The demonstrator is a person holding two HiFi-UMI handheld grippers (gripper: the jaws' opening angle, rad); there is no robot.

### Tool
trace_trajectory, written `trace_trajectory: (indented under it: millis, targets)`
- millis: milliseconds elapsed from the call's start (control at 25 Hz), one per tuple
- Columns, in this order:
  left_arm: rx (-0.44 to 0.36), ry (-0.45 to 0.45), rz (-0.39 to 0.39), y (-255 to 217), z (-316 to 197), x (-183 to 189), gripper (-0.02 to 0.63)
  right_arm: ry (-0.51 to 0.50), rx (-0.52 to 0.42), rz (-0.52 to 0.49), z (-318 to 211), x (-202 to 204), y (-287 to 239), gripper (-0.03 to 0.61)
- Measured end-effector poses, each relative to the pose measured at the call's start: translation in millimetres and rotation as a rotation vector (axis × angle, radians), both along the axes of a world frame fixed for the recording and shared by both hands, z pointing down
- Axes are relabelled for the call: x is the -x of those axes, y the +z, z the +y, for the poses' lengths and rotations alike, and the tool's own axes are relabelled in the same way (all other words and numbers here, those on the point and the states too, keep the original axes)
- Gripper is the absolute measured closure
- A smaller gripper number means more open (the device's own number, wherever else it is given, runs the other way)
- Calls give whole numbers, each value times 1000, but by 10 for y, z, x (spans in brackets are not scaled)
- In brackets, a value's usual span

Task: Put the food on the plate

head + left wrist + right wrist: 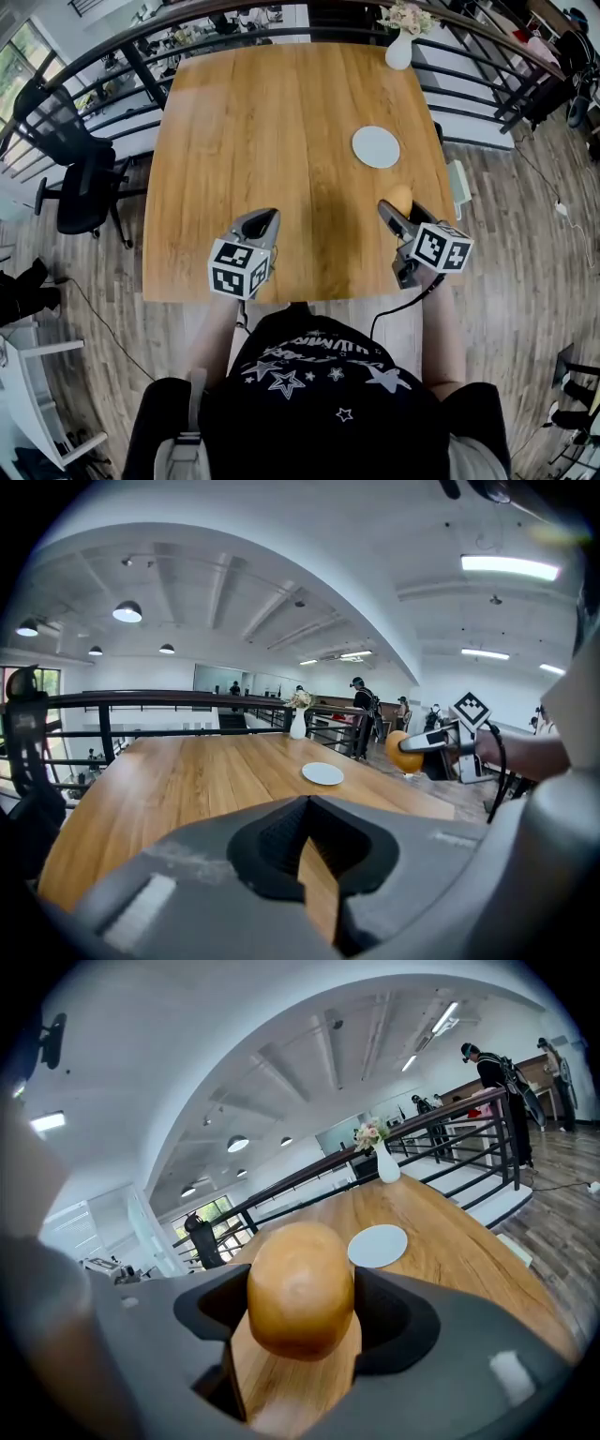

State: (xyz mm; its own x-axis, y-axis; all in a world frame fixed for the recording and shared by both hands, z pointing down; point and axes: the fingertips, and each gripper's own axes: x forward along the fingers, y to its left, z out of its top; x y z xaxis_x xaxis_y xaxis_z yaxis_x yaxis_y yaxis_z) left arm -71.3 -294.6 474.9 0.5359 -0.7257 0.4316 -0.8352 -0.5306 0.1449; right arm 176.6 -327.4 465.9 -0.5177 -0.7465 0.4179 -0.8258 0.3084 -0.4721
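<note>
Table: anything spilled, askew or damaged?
Nothing stands out. The plate lies flat and empty on the table, the vase is upright at the far edge, and nothing is spilled. The bun is held squarely in the right gripper.

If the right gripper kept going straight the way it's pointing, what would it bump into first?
Probably the bare table, slightly left of the plate; the bun it holds would touch first. Depth is hard to judge.
</note>
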Motion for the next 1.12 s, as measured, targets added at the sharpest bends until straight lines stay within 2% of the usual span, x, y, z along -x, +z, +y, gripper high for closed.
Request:
trace_trajectory:
  millis: [400,760,1120]
  targets:
    - [-56,70,-21,-124,-778,-41,612,93,10,51,-635,-232,-15,233]
    - [-29,91,-7,-32,-1317,-37,612,122,70,130,-1200,-325,239,233]
    - [-3,97,-4,145,-1618,-54,612,142,118,161,-1465,-344,560,232]
